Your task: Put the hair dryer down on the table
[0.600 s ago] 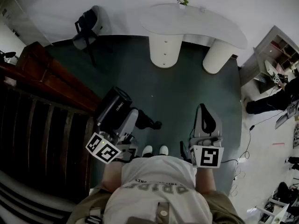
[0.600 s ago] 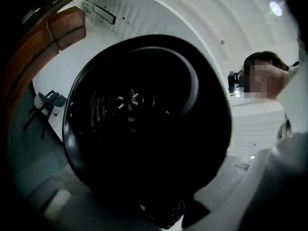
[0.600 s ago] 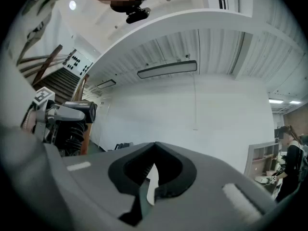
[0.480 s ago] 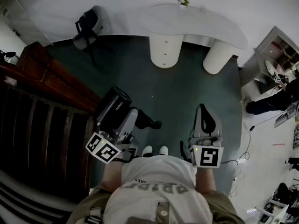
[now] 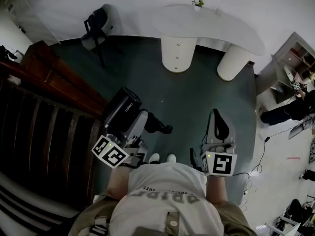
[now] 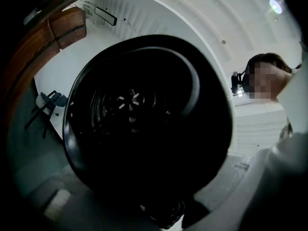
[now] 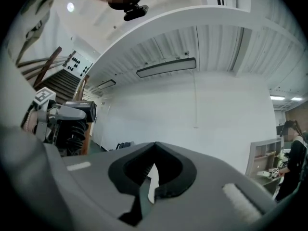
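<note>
The black hair dryer is held in the air at my left side, and my left gripper is shut on it. Its handle sticks out toward the right. In the left gripper view the hair dryer's round black end fills most of the picture and hides the jaws. My right gripper is shut and empty, held level at my right side; its closed fingertips point at a white wall. The hair dryer also shows at the left of the right gripper view. The white table stands far ahead.
A dark wooden staircase railing runs close along my left. A dark chair stands at the back left on the green carpet. Shelves and clutter are at the right, with a cable on the floor.
The head view has shifted slightly. Both grippers keep their places, and the hair dryer stays in the left one.
</note>
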`<action>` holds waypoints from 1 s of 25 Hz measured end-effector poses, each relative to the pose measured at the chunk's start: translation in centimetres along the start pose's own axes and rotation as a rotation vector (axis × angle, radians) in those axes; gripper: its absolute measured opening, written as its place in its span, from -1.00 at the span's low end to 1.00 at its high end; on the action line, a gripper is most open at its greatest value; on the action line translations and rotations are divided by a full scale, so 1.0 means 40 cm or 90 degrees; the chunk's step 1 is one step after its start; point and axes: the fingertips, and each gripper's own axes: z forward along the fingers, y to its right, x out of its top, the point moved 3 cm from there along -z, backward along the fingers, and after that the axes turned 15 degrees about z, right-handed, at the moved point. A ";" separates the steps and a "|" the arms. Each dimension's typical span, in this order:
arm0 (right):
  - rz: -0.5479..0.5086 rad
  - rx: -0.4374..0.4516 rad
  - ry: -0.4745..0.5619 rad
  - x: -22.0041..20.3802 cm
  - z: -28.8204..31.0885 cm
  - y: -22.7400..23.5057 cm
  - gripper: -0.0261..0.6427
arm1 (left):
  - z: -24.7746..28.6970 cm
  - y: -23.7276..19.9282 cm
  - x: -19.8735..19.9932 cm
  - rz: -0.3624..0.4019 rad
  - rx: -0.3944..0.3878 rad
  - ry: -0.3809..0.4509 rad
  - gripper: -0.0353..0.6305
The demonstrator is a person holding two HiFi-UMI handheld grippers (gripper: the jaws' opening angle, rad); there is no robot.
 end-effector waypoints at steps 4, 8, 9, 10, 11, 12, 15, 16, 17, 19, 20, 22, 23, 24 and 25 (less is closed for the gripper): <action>0.048 0.001 -0.003 0.001 0.007 0.058 -0.93 | 0.037 0.016 -0.012 -0.006 0.006 -0.006 -0.16; 0.098 0.007 0.016 0.025 -0.004 0.088 -0.92 | 0.053 0.035 -0.018 -0.007 0.006 -0.010 -0.16; 0.104 0.011 0.017 0.028 -0.002 0.102 -0.92 | 0.065 0.040 -0.022 -0.005 0.005 -0.011 -0.16; 0.106 0.022 0.012 0.028 0.003 0.116 -0.87 | 0.083 0.048 -0.027 -0.004 0.005 -0.012 -0.16; 0.106 0.040 0.003 0.027 0.009 0.127 -0.63 | 0.102 0.055 -0.033 -0.005 0.005 -0.013 -0.16; 0.105 0.061 -0.007 0.024 0.014 0.133 -0.36 | 0.117 0.062 -0.038 -0.007 0.005 -0.015 -0.16; 0.099 0.118 -0.035 0.015 0.022 0.124 -0.12 | 0.148 0.077 -0.048 -0.020 0.005 -0.023 -0.16; 0.098 0.133 -0.044 0.010 0.024 0.116 -0.07 | 0.154 0.080 -0.051 -0.022 0.006 -0.027 -0.16; 0.100 0.147 -0.054 0.004 0.026 0.107 -0.04 | 0.160 0.082 -0.054 -0.023 0.008 -0.030 -0.16; 0.105 0.173 -0.073 -0.014 0.029 0.089 0.00 | 0.171 0.082 -0.061 -0.024 0.012 -0.036 -0.16; 0.107 0.184 -0.082 -0.024 0.033 0.082 0.05 | 0.179 0.080 -0.066 -0.027 0.014 -0.038 -0.16; 0.107 0.201 -0.098 -0.040 0.051 0.076 0.08 | 0.205 0.070 -0.071 -0.033 0.015 -0.043 -0.16; 0.108 0.207 -0.104 -0.045 0.067 0.078 0.09 | 0.226 0.061 -0.072 -0.037 0.014 -0.046 -0.16; 0.110 0.211 -0.109 -0.047 0.087 0.083 0.09 | 0.250 0.051 -0.070 -0.039 0.014 -0.049 -0.16; 0.113 0.214 -0.113 -0.048 0.107 0.089 0.10 | 0.274 0.040 -0.068 -0.041 0.015 -0.053 -0.16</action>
